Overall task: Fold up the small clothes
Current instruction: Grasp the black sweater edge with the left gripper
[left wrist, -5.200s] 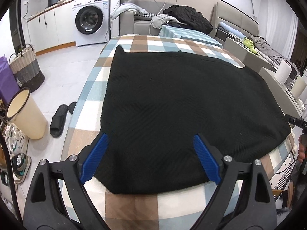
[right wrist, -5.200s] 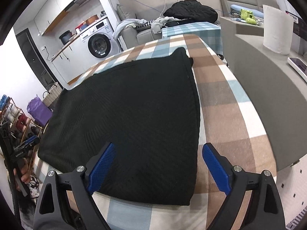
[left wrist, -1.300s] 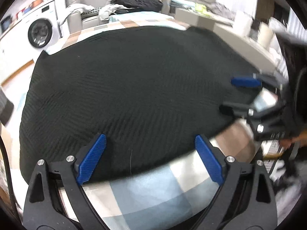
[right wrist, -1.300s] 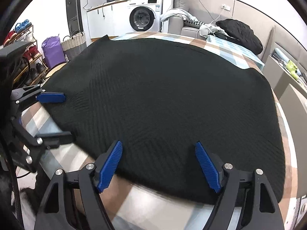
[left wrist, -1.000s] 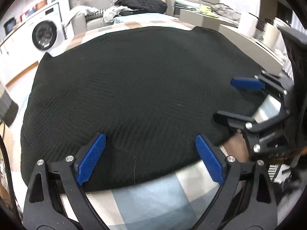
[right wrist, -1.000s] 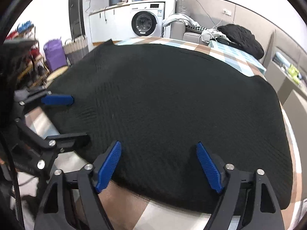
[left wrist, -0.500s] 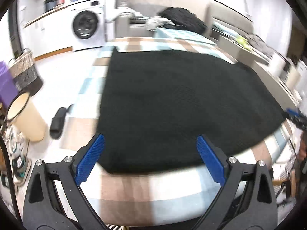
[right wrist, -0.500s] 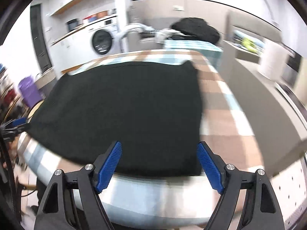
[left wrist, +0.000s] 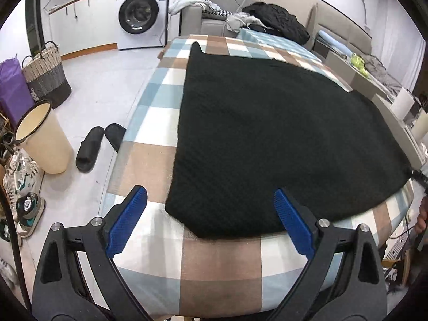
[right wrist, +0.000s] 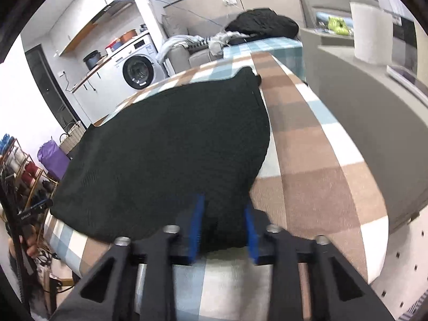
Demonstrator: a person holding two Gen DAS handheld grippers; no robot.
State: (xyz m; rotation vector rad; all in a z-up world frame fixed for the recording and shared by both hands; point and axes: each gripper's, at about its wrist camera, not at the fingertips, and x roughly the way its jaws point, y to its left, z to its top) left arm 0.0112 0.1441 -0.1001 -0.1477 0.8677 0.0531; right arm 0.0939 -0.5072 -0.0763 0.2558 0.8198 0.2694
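The black knitted garment [left wrist: 281, 133] lies spread flat across the checked tablecloth [left wrist: 222, 262] and covers most of the table, its near hem close to the table's front edge. A second ago both grippers were working side by side near the middle of that hem; now they have swung apart, one to each near corner. That looks like the set-up for the first fold: take both near corners and carry them over to the far edge.

On to the right gripper [right wrist: 223, 226]: its jaws have just been closing, and the blue pads now stand narrow with the garment's near right corner bunched up between them. A grip, by the look of it (the picture is blurred there, so how firm it is stays a guess).

The left gripper [left wrist: 210, 220] is the odd one out, jaws wide, blue pads straddling the near left corner without touching the cloth. My read is that this corner must be pinched too before any lift, or the garment will drag askew.

Writing? Very little. The washing machine [left wrist: 140, 13] carries a small label and panel markings, too small to read. The paper roll [right wrist: 371, 32] is blank, and nothing legible shows on the garment.
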